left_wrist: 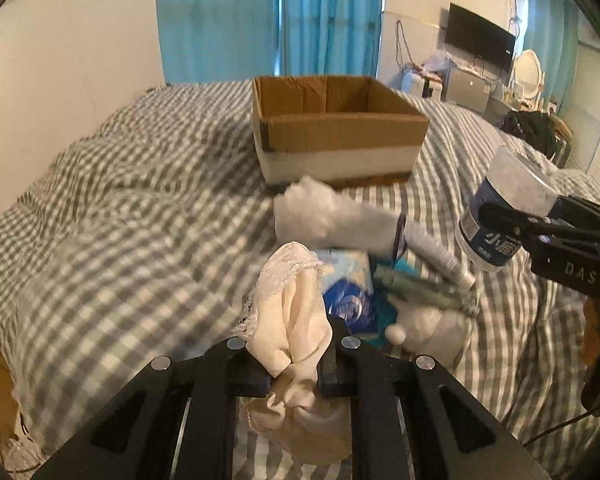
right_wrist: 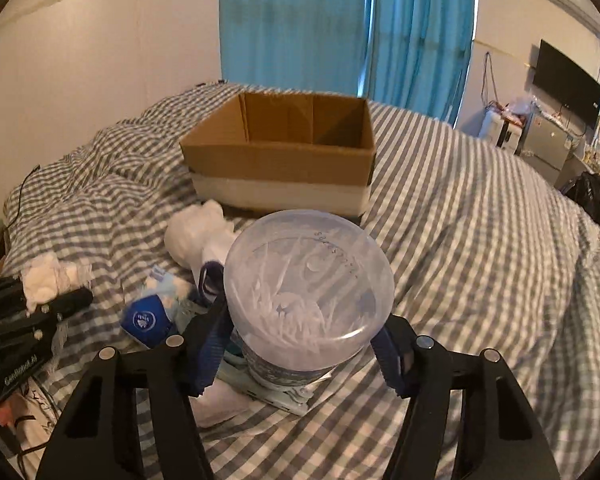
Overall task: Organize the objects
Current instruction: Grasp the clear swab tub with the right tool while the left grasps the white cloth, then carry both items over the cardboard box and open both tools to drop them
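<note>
My left gripper (left_wrist: 294, 376) is shut on a cream lace-trimmed cloth (left_wrist: 290, 312), held above the bed. My right gripper (right_wrist: 308, 350) is shut on a clear plastic jar of cotton swabs (right_wrist: 308, 288) with a blue label; the jar also shows in the left wrist view (left_wrist: 504, 216). An open cardboard box (left_wrist: 332, 128) stands on the bed beyond both grippers, and it shows in the right wrist view (right_wrist: 284, 160). Between grippers and box lies a pile: a white sock (left_wrist: 332, 212), a blue tissue pack (left_wrist: 348, 288), a tube (left_wrist: 432, 296).
The bed has a grey checked cover (left_wrist: 140, 208). Blue curtains (right_wrist: 340, 20) hang behind the box. A TV (left_wrist: 480, 40), a mirror and a cluttered desk stand at the far right. The left gripper with the cloth shows at the left of the right wrist view (right_wrist: 32, 308).
</note>
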Action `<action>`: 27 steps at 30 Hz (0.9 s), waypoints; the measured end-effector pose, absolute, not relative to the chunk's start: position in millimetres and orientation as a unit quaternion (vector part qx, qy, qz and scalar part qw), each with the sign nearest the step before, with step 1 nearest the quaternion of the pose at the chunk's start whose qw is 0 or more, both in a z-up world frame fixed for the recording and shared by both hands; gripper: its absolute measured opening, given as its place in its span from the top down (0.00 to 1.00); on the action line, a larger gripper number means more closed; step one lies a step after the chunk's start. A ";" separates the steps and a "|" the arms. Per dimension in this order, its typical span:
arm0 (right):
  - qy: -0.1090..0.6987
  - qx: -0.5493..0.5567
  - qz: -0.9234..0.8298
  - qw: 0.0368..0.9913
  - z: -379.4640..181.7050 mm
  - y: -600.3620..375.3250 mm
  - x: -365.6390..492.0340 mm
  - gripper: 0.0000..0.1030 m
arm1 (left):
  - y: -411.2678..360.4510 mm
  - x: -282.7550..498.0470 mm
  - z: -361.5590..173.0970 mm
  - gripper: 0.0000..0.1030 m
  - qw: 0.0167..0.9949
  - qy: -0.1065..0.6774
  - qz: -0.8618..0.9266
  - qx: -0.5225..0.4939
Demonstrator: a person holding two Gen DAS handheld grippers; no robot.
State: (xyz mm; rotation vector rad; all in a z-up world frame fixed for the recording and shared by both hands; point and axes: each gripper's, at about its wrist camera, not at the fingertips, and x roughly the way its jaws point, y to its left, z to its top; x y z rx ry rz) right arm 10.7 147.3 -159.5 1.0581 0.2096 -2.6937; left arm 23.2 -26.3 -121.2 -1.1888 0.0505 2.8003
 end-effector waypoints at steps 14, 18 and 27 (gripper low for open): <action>0.100 0.283 -0.946 0.121 -74.2 136.4 2.8 0.38 | -16.2 -23.1 -30.5 0.87 0.066 0.023 0.950 -0.304; 0.112 0.264 -0.949 0.132 -44.8 125.9 -19.9 0.38 | -19.3 -51.1 -11.0 0.87 0.082 0.009 0.953 -0.293; 0.097 0.241 -0.954 0.152 -12.8 120.5 -96.8 0.38 | -4.9 -138.3 2.1 0.87 0.097 0.026 0.950 -0.295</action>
